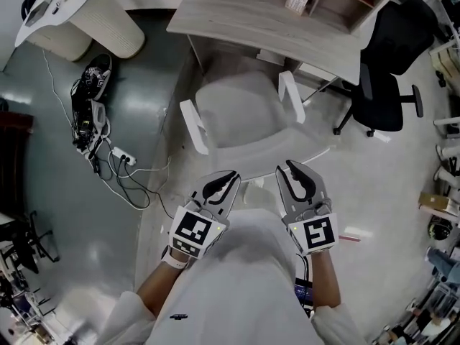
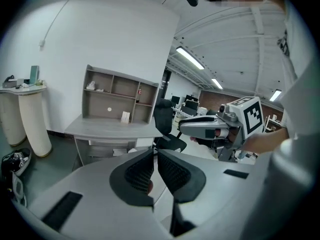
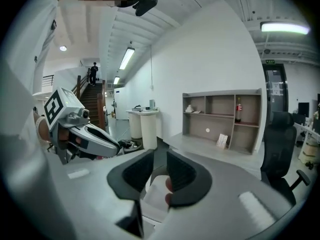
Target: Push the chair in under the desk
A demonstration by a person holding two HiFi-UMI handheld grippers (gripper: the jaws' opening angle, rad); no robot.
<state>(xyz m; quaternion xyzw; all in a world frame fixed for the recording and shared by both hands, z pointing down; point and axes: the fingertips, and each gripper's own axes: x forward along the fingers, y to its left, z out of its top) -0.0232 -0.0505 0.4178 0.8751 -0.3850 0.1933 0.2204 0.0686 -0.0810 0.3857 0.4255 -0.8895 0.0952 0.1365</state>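
My left tool (image 1: 231, 177) is clenched, pads together with nothing between them. My right tool (image 1: 290, 167), just beside it at 3 o'clock, is released: its jaws stand apart and grip nothing, and in the right gripper view only a pale part of the chair shows through the gap, beyond the pads.

Both tools point toward 12 o'clock and tilt a little downward, marker cubes facing up. My forearms reach in from 6 o'clock in white sleeves, roughly parallel.

At 12 o'clock from the tools stands the chair (image 1: 241, 113), pale with two white armrests. Most of its seat is out in the open, its front near the edge of the surface (image 1: 266, 20), which lies further on at 12 o'clock.

I judge this to be the approach: the tools hang over the near edge of the chair, and I cannot tell that either touches it. Next I need to set both tools against the backrest and push evenly toward 12 o'clock, so the chair does not swing aside and the armrests clear the surface's edge.
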